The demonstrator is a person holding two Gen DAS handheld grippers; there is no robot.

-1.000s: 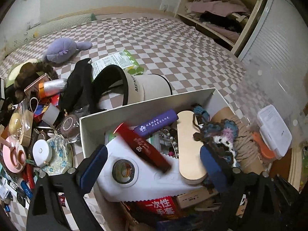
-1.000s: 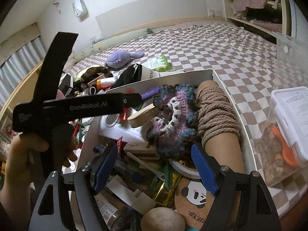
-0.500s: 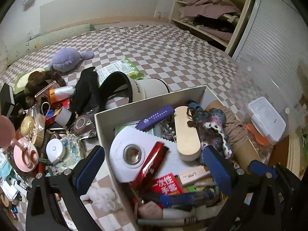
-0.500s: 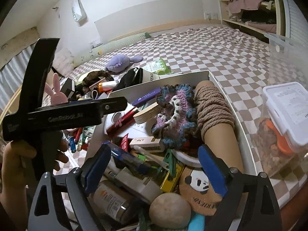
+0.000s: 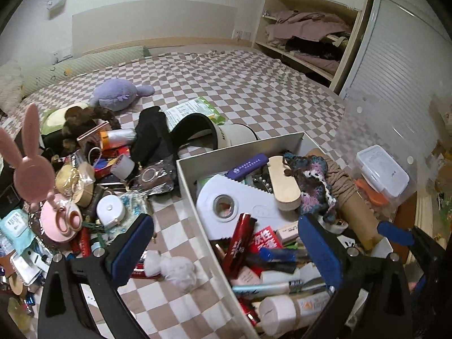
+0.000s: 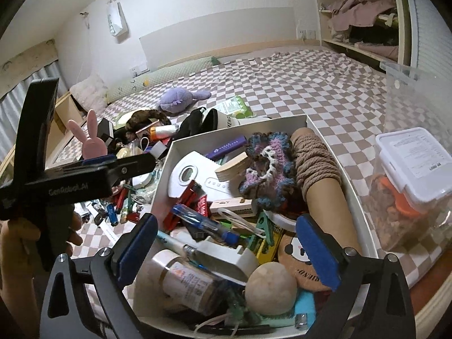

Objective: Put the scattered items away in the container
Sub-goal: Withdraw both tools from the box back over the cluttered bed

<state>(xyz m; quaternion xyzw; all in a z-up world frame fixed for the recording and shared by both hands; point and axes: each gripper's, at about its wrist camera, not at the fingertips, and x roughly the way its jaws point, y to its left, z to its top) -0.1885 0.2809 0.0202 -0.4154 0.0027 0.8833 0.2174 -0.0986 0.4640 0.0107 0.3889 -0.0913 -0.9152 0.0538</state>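
Note:
A white cardboard box point(image 5: 240, 147) on the checkered bed is packed with small things. A blue-and-pink crochet piece point(image 6: 265, 166) lies beside a roll of brown rope point(image 6: 313, 158), with a white toothed disc point(image 5: 226, 206) and a red packet point(image 5: 240, 240) near them. My left gripper point(image 5: 226, 251) is open and empty, straddling the box's left wall. My right gripper point(image 6: 227, 251) hovers over the box's near end; its jaws are opening and nothing is pressed between them. Loose items sit left of the box: a pink bunny stand point(image 5: 36, 175), white cotton balls point(image 5: 175, 268) and a black cloth point(image 5: 152, 135).
A cap point(image 5: 226, 135), a purple plush point(image 5: 118, 93) and a green packet point(image 5: 195, 110) lie beyond the pile. A clear bin holding a lidded container point(image 6: 415, 155) stands right of the box. A clothes shelf point(image 5: 305, 34) is at the back right. A hand point(image 6: 17, 240) holds the left tool.
The right jaws have widened and drawn back from the crochet piece, which now rests in the box. The left gripper has pulled back and up, over the box's left wall; the red packet has settled lower.

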